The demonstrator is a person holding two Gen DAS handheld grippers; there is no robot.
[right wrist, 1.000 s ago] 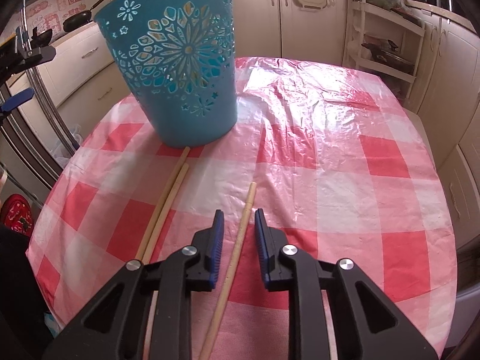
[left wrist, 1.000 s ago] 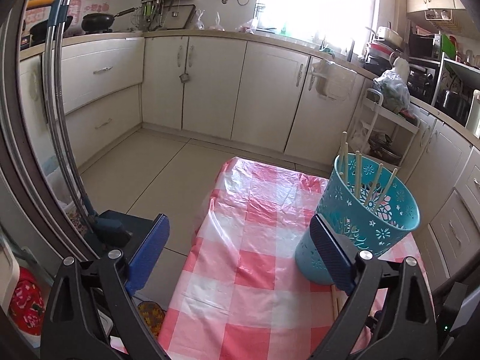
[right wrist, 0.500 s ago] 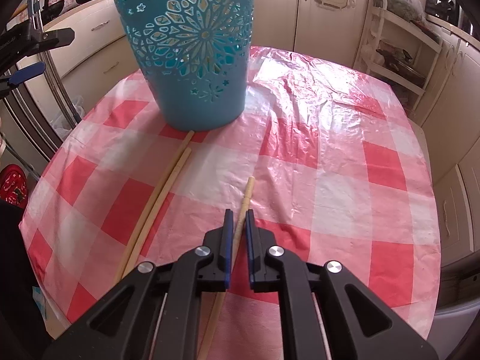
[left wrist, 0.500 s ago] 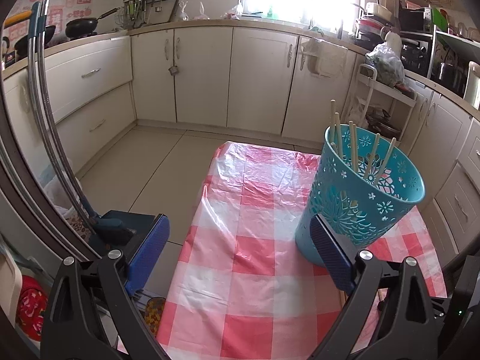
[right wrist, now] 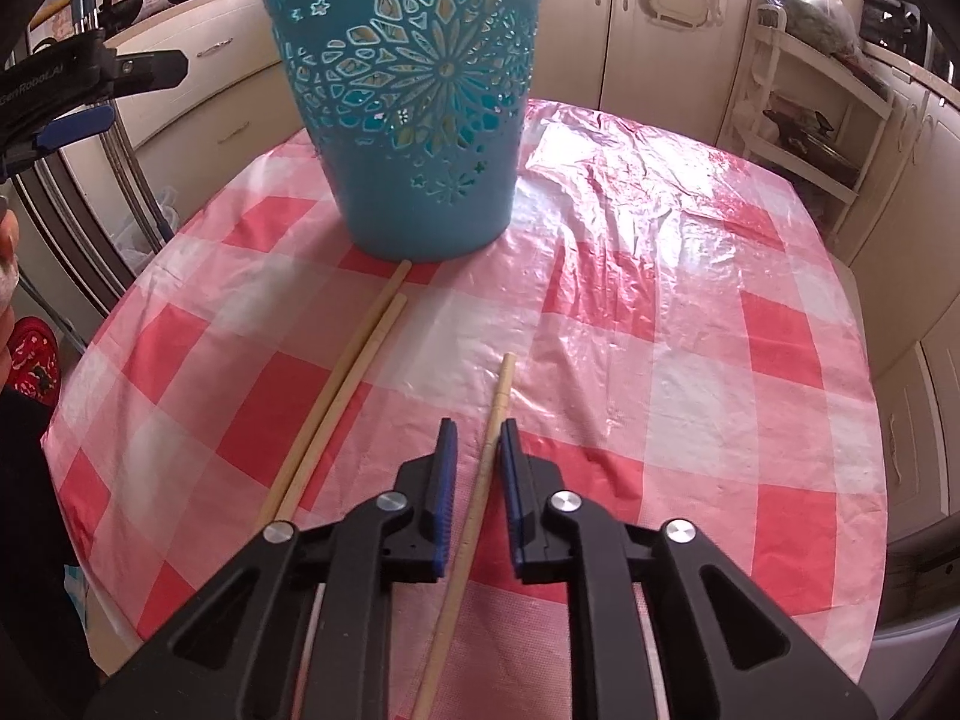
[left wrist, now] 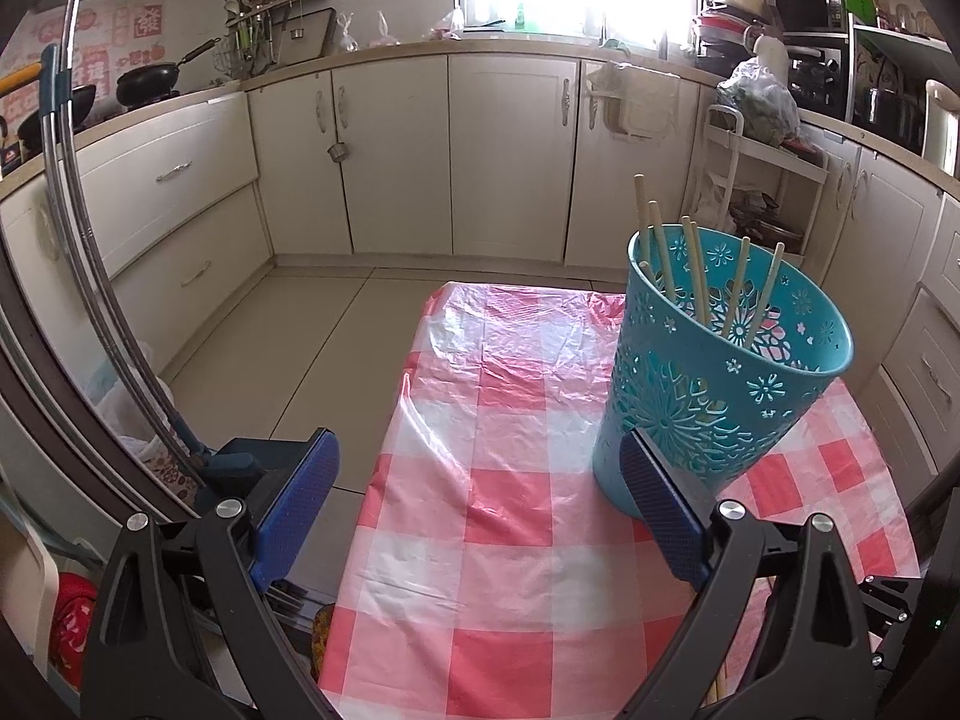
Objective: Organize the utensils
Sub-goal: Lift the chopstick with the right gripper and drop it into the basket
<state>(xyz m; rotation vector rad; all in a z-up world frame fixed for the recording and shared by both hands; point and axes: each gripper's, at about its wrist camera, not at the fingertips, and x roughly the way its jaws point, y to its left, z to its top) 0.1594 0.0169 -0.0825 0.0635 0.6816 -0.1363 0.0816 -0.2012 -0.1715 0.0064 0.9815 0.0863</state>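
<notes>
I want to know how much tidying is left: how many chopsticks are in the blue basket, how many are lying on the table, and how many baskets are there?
Chopsticks standing in the basket: 6 visible
Chopsticks lying on the table: 3
Baskets: 1
Total: 10 things

Right gripper [right wrist: 478,468] — jaws narrowly apart astride single chopstick [right wrist: 493,420]; chopstick pair [right wrist: 360,354] left; blue basket [right wrist: 408,96] beyond — checked bench [right wrist: 690,360].

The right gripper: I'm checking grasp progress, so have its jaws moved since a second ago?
Yes. The right gripper has narrowed around the single chopstick, which lies unmoved on the tablecloth.
</notes>
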